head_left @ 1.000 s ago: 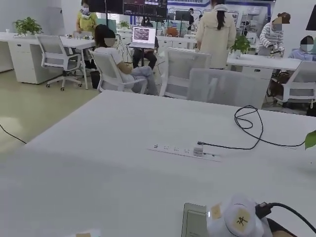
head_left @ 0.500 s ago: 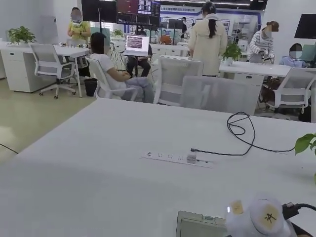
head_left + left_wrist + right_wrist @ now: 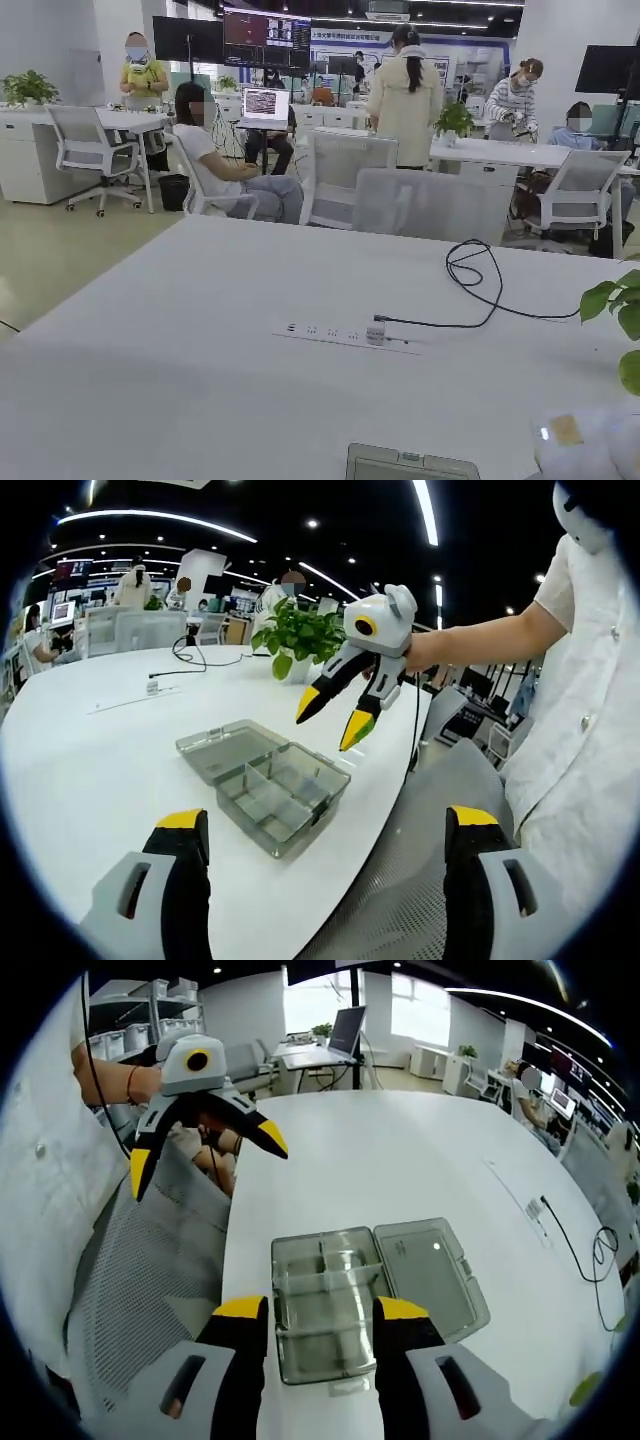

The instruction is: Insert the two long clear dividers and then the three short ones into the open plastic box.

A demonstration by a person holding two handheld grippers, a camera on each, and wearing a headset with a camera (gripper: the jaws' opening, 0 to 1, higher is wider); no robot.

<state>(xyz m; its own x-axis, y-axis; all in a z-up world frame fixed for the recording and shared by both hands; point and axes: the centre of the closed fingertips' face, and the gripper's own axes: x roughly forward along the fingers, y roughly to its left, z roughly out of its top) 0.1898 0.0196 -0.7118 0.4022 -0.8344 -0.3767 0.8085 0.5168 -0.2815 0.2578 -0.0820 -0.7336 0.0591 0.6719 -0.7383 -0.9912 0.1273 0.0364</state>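
The open clear plastic box (image 3: 280,798) (image 3: 322,1305) lies near the table's edge, its lid (image 3: 222,750) (image 3: 430,1272) folded flat beside it. Clear dividers stand inside and split it into compartments. My left gripper (image 3: 325,875) is open and empty, held off the table's edge and pointing at the box. My right gripper (image 3: 320,1335) is open above the box with nothing between its jaws. In the left gripper view the right gripper (image 3: 335,715) hovers over the box's far side. In the right gripper view the left gripper (image 3: 205,1145) hangs open beyond the table edge. The lid's edge (image 3: 410,465) shows in the head view.
A power strip (image 3: 345,335) with a black cable (image 3: 470,285) lies mid-table. A potted plant (image 3: 300,645) (image 3: 620,320) stands at the table's right. A grey mesh chair (image 3: 150,1290) sits at the near edge. People and office chairs (image 3: 420,205) are beyond the table.
The head camera has tilted up and shifted. The white gripper at the bottom of the head view has moved right, away from the box lid, and is now mostly out of frame.
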